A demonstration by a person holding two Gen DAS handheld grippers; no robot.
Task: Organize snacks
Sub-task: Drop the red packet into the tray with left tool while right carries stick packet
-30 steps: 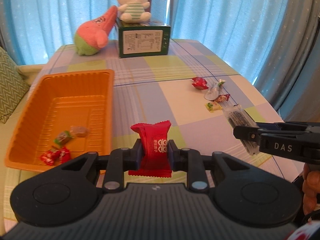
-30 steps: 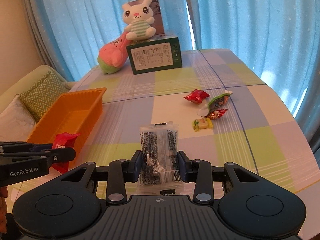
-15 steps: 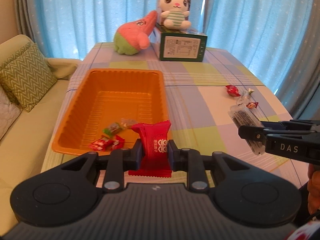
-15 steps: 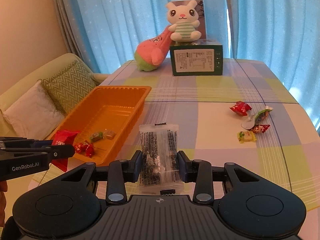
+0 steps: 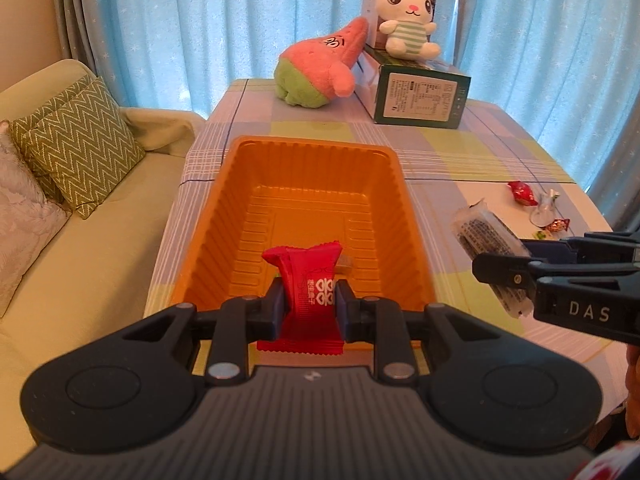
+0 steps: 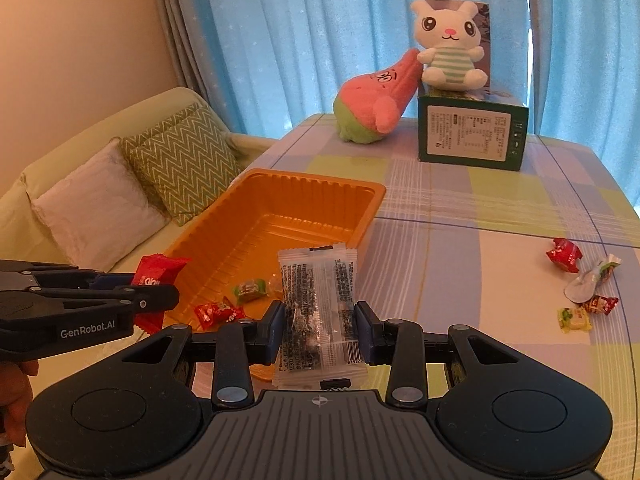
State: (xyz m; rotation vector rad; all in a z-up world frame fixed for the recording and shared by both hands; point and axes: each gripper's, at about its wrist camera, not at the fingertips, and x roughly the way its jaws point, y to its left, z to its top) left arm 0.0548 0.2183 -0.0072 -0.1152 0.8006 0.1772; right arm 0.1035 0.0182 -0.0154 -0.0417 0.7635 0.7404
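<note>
Hovering over the near end of the orange tray, the left gripper has its fingers clamped on a red snack packet, pinched across the middle with the crimped ends sticking out top and bottom. Just to its right, the right gripper is squeezed onto a clear packet of dark snacks, held at its lower half, beside the tray's near right corner. Both look feather-light, crinkly and slick: film that can slide, so a mid-body pinch seems the safest hold, and squeezing hard risks crushing what's inside. A few small candies already lie in the tray; four more wrapped sweets wait well apart on the checked tablecloth.
</note>
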